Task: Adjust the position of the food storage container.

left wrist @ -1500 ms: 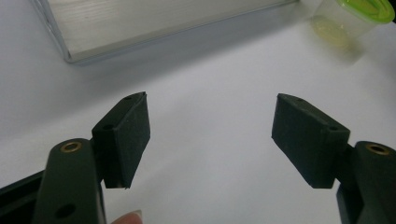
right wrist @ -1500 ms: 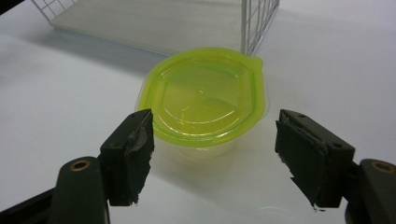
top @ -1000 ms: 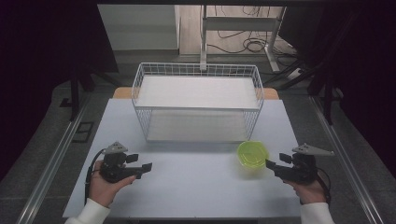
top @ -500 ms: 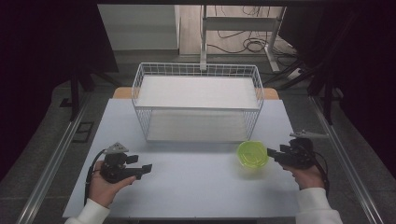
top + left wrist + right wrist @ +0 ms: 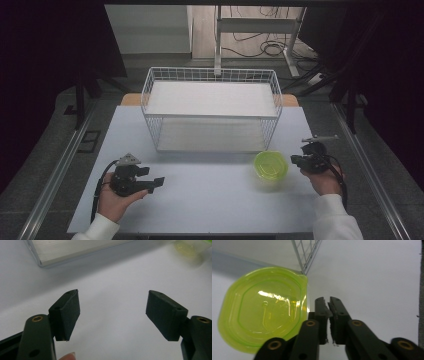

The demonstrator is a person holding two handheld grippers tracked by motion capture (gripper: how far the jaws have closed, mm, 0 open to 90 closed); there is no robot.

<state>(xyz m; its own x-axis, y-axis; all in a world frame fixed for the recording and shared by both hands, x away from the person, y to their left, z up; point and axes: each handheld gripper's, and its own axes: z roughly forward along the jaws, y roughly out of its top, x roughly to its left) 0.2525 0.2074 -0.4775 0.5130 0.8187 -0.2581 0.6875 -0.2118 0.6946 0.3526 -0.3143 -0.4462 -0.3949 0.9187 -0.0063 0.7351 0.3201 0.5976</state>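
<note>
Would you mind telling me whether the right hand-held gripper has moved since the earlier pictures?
Yes. The right hand-held gripper moved up the high view towards the wire basket, beside the green lid, its jaws closing on nothing.

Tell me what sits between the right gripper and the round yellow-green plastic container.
Nothing visible: the right gripper, jaws just closed on nothing, sits right beside the round yellow-green plastic container on bare white table.

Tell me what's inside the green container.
Nothing shows inside the green container: through its translucent lid I make out only moulded ridges and glare. Small or clear contents could be masked by the tint.
</note>
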